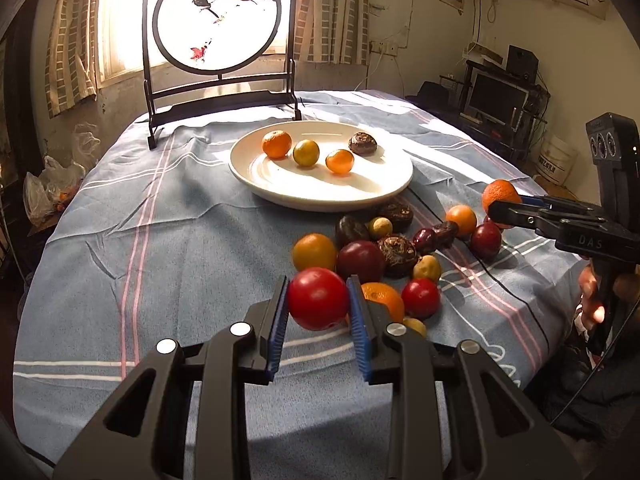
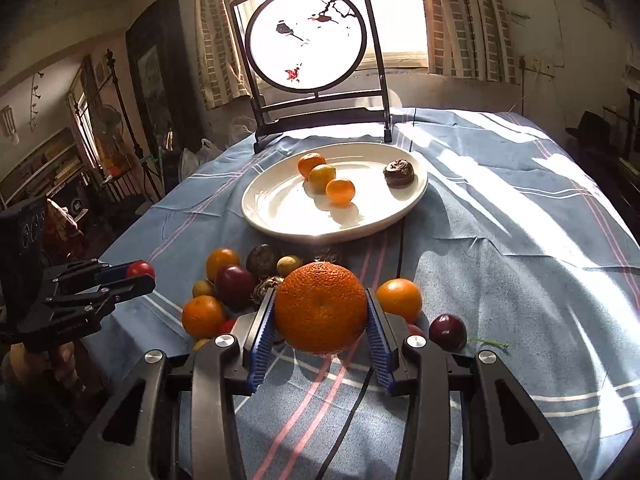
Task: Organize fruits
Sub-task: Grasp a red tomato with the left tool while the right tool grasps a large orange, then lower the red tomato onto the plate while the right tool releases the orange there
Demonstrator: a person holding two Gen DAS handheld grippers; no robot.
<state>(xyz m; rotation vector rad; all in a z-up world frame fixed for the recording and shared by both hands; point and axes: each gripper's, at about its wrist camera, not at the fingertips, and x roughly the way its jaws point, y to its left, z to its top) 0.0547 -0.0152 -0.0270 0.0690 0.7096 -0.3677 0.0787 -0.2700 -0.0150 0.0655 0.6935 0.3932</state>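
Observation:
My left gripper (image 1: 318, 300) is shut on a red round fruit (image 1: 318, 298), held above the cloth at the near side of a fruit pile (image 1: 394, 248). My right gripper (image 2: 321, 312) is shut on a large orange (image 2: 320, 306), held over the same pile (image 2: 240, 280). A white plate (image 1: 280, 188) lies beyond the pile and holds three small orange-yellow fruits (image 1: 306, 153) and one dark wrinkled fruit (image 1: 362, 143). The plate (image 2: 272, 216) also shows in the right wrist view. Each gripper shows in the other's view, the right one (image 1: 506, 206) and the left one (image 2: 138, 274).
The table is covered by a blue striped cloth (image 1: 160, 240). A framed round painted screen (image 1: 218, 16) stands at the table's far edge behind the plate. A black cable (image 2: 400, 248) runs across the cloth near the plate. A dark plum (image 2: 447, 332) lies right of the right gripper.

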